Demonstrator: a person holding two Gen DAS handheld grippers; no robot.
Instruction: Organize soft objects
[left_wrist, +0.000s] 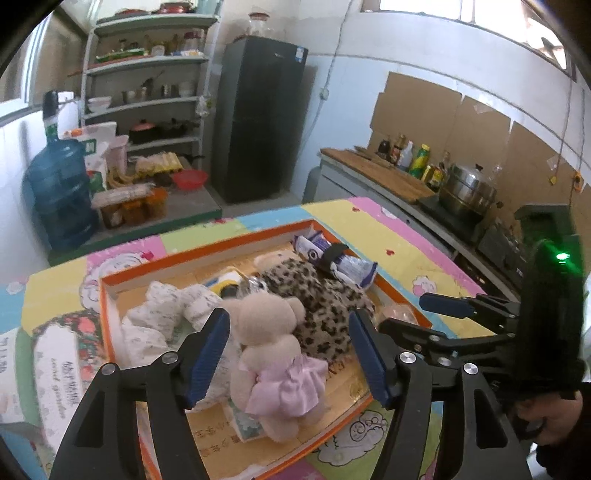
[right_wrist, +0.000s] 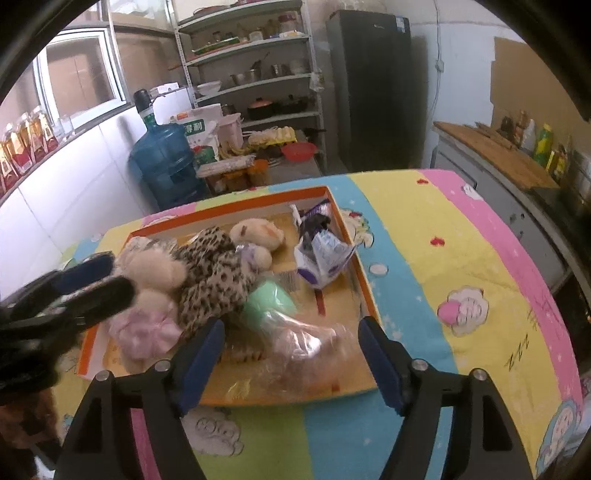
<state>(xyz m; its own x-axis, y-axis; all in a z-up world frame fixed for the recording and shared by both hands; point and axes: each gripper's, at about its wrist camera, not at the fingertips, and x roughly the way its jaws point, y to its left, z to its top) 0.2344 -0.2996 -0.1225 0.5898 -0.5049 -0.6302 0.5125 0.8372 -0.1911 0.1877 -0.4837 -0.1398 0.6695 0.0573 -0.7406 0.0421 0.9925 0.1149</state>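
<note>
A shallow orange-rimmed box (left_wrist: 207, 243) on the colourful tablecloth holds several soft things. A beige teddy bear in a pink dress (left_wrist: 273, 354) lies between the fingers of my left gripper (left_wrist: 290, 350). That gripper is open and its pads stand clear of the bear. Behind the bear are a leopard-print plush (left_wrist: 321, 306), a white patterned cloth (left_wrist: 162, 314) and a blue-white packet (left_wrist: 332, 254). My right gripper (right_wrist: 293, 360) is open over a clear plastic bag (right_wrist: 306, 343) at the near edge of the box (right_wrist: 229, 214), not gripping it. A green soft item (right_wrist: 269, 299) lies beyond the bag.
The tablecloth (right_wrist: 424, 280) runs wide to the right of the box. Beyond the table stand a blue water jug (right_wrist: 166, 162), a metal shelf unit (right_wrist: 258, 74) and a dark fridge (right_wrist: 369, 88). A counter with bottles and a steel pot (left_wrist: 469, 192) is at right.
</note>
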